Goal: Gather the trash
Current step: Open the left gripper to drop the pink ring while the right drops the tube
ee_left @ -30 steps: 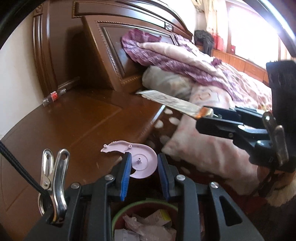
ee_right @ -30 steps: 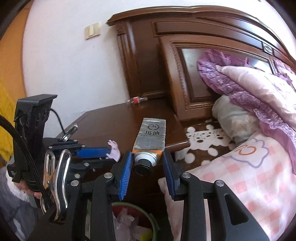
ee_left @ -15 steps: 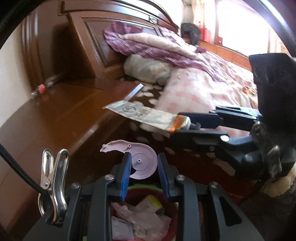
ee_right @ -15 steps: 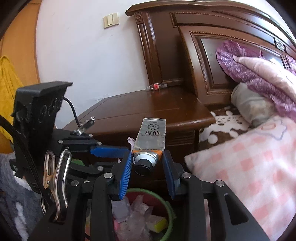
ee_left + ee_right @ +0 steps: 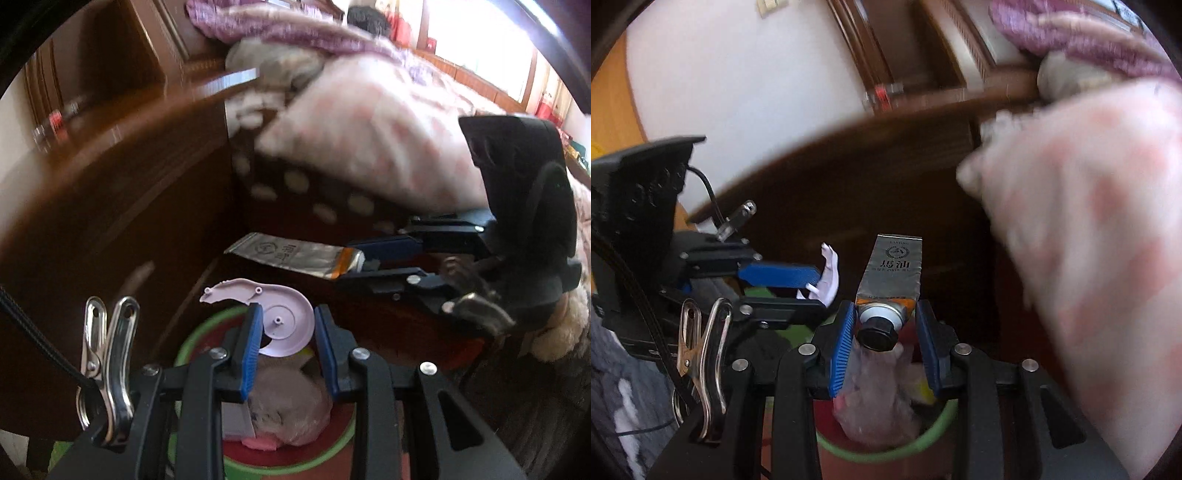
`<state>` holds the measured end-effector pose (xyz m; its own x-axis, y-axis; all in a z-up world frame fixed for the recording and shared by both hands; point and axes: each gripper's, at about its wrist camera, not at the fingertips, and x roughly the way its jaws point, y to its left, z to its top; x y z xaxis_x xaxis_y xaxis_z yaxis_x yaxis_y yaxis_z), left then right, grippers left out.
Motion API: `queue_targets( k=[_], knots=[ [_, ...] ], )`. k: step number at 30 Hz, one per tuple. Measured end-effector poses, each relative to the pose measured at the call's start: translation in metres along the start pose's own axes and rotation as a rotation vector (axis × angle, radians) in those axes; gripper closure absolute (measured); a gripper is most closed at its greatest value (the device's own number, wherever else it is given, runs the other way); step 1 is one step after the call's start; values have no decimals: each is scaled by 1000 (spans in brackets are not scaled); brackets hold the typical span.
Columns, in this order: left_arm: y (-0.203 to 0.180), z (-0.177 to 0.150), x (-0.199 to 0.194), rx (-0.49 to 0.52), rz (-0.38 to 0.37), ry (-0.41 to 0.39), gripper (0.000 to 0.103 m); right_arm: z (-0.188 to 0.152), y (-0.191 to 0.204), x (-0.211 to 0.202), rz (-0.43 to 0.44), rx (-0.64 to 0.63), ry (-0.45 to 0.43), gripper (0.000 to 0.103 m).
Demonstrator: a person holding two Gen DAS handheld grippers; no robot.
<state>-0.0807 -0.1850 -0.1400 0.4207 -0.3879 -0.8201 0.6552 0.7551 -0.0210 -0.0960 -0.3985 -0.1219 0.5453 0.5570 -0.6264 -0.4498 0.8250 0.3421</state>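
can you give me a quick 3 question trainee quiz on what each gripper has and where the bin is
1. True or false: the left gripper is shut on the lilac plastic disc.
2. What does the right gripper hold? A) a bottle B) the silver tube C) nothing
3. Fill in: under both sets of jaws sits the ____-rimmed bin with trash in it.

Key: 1 true; 2 B; 3 green

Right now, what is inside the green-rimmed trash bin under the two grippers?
The bin holds crumpled plastic wrap, something pink and something yellow. The grippers cover much of the opening, so deeper contents stay hidden.
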Motion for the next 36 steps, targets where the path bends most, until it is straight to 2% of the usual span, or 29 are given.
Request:
queue_targets(
  k=[4, 8, 12, 21, 28, 36],
  knots=[
    [7, -16, 32, -5, 12, 83, 73, -17, -2, 37, -11, 1, 113, 69],
    [25, -32, 62, -77, -1, 173, 73, -35, 1, 71, -20, -27, 229, 69],
    [40, -45, 78, -129, -13, 217, 73, -44, 3, 94, -13, -38, 307, 69],
    [42, -58, 107, -112, -28, 267, 73, -48, 2, 120, -18, -42, 372, 69],
    [43, -67, 123, -91, -2, 319, 73, -61, 5, 141, -32, -82, 440, 69],
    [49, -78, 131, -115, 16, 354, 73, -63, 13, 156, -49, -120, 470, 69]
  ],
)
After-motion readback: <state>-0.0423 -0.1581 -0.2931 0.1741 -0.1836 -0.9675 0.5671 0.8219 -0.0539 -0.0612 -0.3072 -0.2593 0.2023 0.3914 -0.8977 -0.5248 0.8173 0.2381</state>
